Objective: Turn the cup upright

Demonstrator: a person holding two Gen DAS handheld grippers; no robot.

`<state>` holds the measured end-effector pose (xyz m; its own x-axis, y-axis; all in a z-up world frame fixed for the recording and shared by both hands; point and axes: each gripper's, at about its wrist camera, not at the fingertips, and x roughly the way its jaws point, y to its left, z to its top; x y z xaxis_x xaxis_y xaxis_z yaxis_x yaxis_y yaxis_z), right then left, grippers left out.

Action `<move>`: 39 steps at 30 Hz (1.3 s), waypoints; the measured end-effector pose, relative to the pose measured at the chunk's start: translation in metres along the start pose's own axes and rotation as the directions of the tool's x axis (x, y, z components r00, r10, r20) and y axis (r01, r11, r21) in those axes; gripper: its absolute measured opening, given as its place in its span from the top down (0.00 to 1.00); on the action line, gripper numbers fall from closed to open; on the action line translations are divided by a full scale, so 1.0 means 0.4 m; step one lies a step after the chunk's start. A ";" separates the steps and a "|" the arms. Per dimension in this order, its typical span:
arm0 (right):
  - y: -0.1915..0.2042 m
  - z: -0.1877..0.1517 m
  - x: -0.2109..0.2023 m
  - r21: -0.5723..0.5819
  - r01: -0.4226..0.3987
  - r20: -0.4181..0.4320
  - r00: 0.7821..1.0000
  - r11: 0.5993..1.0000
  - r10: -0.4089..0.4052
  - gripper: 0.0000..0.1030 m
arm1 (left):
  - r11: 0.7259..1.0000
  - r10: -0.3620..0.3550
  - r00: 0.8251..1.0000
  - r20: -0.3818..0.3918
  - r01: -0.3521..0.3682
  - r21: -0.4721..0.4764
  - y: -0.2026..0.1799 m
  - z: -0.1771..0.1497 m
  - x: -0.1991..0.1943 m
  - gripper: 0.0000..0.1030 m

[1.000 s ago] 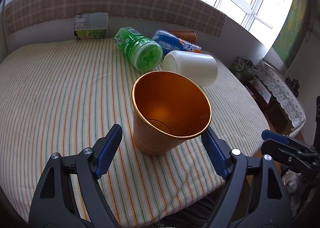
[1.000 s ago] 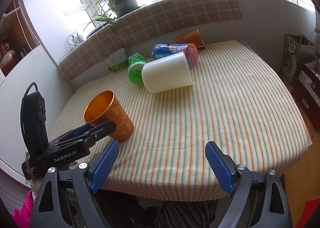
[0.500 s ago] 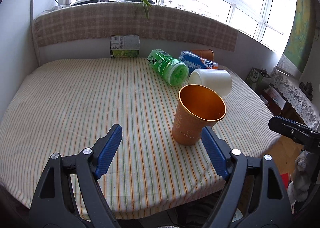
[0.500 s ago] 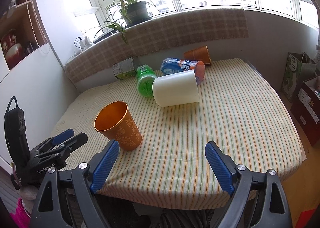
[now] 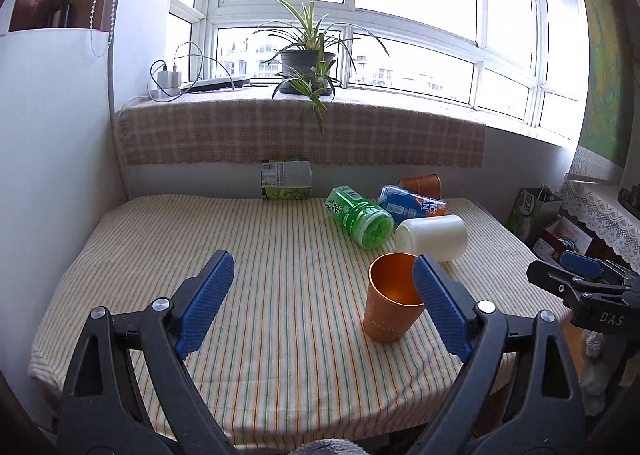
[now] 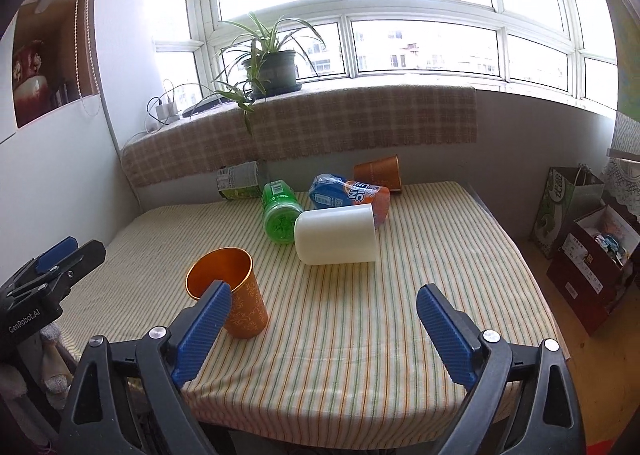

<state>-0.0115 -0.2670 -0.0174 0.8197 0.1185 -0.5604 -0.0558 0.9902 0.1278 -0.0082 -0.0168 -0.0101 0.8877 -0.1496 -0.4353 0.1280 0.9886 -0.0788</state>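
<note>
The left hand-held gripper (image 5: 322, 287) is nearest in its own view, its blue fingers spread wide apart with nothing between them. The right hand-held gripper (image 6: 322, 317) likewise stands with its fingers apart and empty.

Just ahead of both, the orange cup (image 5: 390, 305) stands upright on the striped tabletop (image 5: 280, 255), mouth up. From the left hand-held gripper it sits behind the right fingertip, which overlaps its rim in the picture; from the right hand-held gripper it sits behind the left fingertip. Whether either finger touches it I cannot tell.

Farther ahead, a white cup (image 6: 336, 235) lies on its side, near the orange cup but apart from it. Beside it lies a green bottle (image 6: 280, 213), and behind it a blue and orange bottle (image 6: 348, 193). Beyond those, a second orange cup (image 6: 378, 172) lies tipped over near the wall, and a green carton (image 5: 286, 179) stands against the wall under the checked cloth.
</note>
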 end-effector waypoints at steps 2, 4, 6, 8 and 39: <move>-0.008 0.003 -0.009 0.015 0.014 0.026 1.000 1.000 -0.014 0.00 | 1.000 0.012 0.999 0.031 -0.012 0.005 -0.007 0.008 -0.018 0.03; -0.016 0.006 -0.019 0.025 0.035 0.051 0.998 0.999 -0.036 0.00 | 1.000 0.022 0.998 0.059 -0.023 0.015 -0.014 0.014 -0.038 0.01; -0.019 0.011 -0.027 0.031 0.059 0.074 0.995 0.998 -0.061 0.00 | 0.999 0.031 0.997 0.077 -0.033 0.025 -0.020 0.021 -0.049 0.01; -0.026 0.014 -0.033 0.040 0.068 0.085 0.994 0.997 -0.072 0.00 | 0.999 0.039 0.995 0.089 -0.042 0.027 -0.022 0.026 -0.059 0.00; -0.019 0.015 -0.019 0.045 0.060 0.088 0.994 0.997 -0.064 0.00 | 0.998 0.059 0.993 0.106 -0.059 0.001 -0.014 0.031 -0.069 0.00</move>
<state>-0.0137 -0.2759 -0.0091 0.8684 0.0484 -0.4936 0.0192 0.9912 0.1310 -0.0278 -0.0181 0.0135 0.9356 -0.0888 -0.3417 0.0756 0.9958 -0.0517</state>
